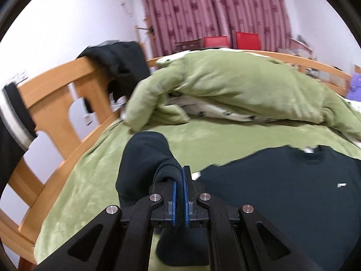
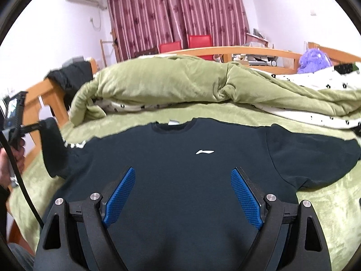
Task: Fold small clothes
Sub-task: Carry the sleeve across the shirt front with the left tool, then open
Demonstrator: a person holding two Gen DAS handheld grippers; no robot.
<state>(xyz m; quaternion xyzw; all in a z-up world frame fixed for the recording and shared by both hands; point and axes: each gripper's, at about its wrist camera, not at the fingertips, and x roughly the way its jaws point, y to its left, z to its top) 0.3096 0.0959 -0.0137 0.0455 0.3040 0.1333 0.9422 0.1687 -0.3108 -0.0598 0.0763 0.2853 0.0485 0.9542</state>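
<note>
A dark navy sweatshirt (image 2: 176, 140) with a white chest logo (image 2: 204, 151) lies face up on the green bed sheet (image 2: 327, 214), collar toward the far side. In the left wrist view my left gripper (image 1: 182, 174) is shut, and the sweatshirt's left sleeve (image 1: 144, 158) bunches over its tip, lifted off the sheet. The right wrist view shows that same gripper (image 2: 40, 124) at the far left, in a person's hand, with the raised sleeve (image 2: 53, 144) hanging from it. My right gripper (image 2: 182, 176) hovers open over the sweatshirt's lower front, nothing between its blue pads (image 2: 120, 194).
A heaped green quilt (image 2: 169, 83) with a white dotted lining lies just beyond the collar. A wooden bed rail (image 1: 52, 94) runs along the left, with a black garment (image 1: 121, 61) draped over it. Red chairs (image 2: 199, 40), curtains and a purple plush (image 2: 313, 61) stand behind.
</note>
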